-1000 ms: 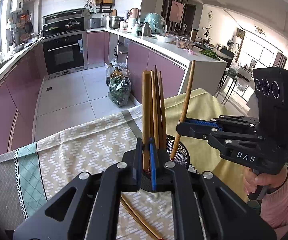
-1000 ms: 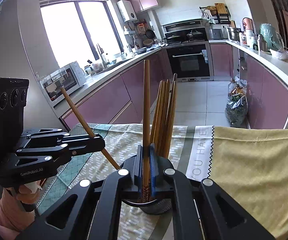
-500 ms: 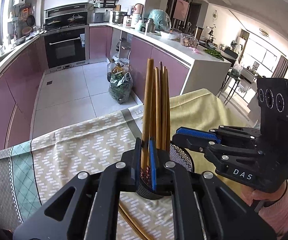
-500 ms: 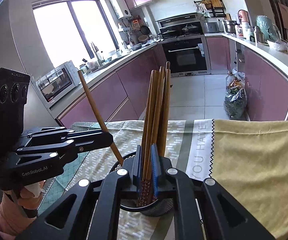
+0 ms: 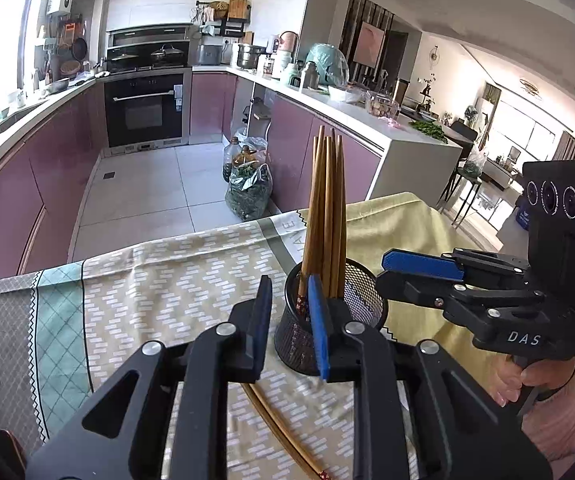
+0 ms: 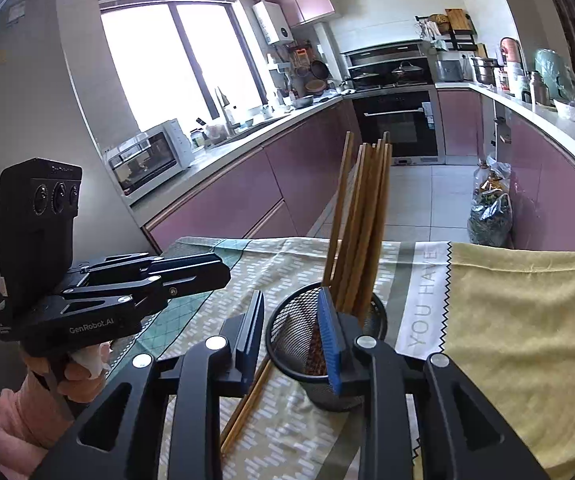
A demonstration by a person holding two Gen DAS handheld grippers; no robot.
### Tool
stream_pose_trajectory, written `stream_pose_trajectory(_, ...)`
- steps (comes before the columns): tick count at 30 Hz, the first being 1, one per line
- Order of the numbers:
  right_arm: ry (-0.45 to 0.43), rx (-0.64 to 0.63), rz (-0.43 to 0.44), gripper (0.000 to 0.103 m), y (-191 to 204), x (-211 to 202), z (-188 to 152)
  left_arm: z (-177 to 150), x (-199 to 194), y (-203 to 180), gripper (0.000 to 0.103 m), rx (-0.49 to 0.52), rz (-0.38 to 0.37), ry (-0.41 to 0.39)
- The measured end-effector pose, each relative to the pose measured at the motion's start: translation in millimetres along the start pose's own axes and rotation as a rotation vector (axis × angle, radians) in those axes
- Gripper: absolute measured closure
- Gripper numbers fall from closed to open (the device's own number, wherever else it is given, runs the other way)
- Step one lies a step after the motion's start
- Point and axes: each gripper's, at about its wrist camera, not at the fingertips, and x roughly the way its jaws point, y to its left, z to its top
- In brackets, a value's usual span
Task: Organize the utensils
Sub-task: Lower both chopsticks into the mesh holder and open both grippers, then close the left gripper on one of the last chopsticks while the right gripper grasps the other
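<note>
A black mesh cup (image 5: 363,300) (image 6: 371,320) stands on the patterned tablecloth (image 5: 167,280) (image 6: 507,320), holding a bundle of wooden chopsticks (image 5: 327,208) (image 6: 363,216) that stand upright and lean together. My left gripper (image 5: 289,320) (image 6: 219,276) sits just in front of the cup, its jaws opening with nothing between the pads. My right gripper (image 6: 291,332) (image 5: 387,276) hovers at the cup's near rim, jaws also opening and empty. A loose pair of chopsticks (image 5: 279,428) (image 6: 247,404) lies flat on the cloth under the grippers.
The table's far edge drops to a tiled kitchen floor with a full plastic bag (image 5: 247,196) and bottles. Purple cabinets, an oven (image 5: 143,112) and crowded counters ring the room. A hand in a pink sleeve (image 5: 527,384) (image 6: 75,372) holds each gripper.
Both grippers held a chopstick over the cup; both sticks now stand in the cup with the others. Both sets of jaws have come apart and both grippers have drawn back a little.
</note>
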Motion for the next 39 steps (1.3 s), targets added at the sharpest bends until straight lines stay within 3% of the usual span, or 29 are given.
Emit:
stream_pose_trajectory(3, 0.014, -0.042, 0.049, 0.074, 15.0, -5.1, -11.5, -16.9, -11.7, 3.5, 0.078, -0.006, 0.011, -0.012)
stream_pose_trajectory(6, 0.048, -0.066, 0.074, 0.067, 28.0, -1.8, -26.0, -35.9, -17.7, 9.6, 0.069, -0.024, 0.034, -0.007)
stream_pose_trajectory(9, 0.102, -0.062, 0.089, 0.066, 34.3, 9.8, -41.9, -54.6, -18.4, 14.9, 0.062, -0.043, 0.074, 0.010)
stream_pose_trajectory(15, 0.236, -0.055, 0.051, 0.066, 40.8, 45.4, -77.5, -84.7, -14.1, 29.8, 0.048, -0.095, 0.147, 0.051)
stream_pose_trajectory(25, 0.325, -0.083, 0.003, 0.066, 54.8, 74.5, -102.6, -120.3, -2.8, 42.3, 0.045, -0.129, 0.199, 0.122)
stream_pose_trajectory(39, 0.342, -0.124, -0.066, 0.067, 60.6, 79.7, -107.1, -124.4, 5.4, 40.1, 0.045, -0.121, 0.202, 0.146)
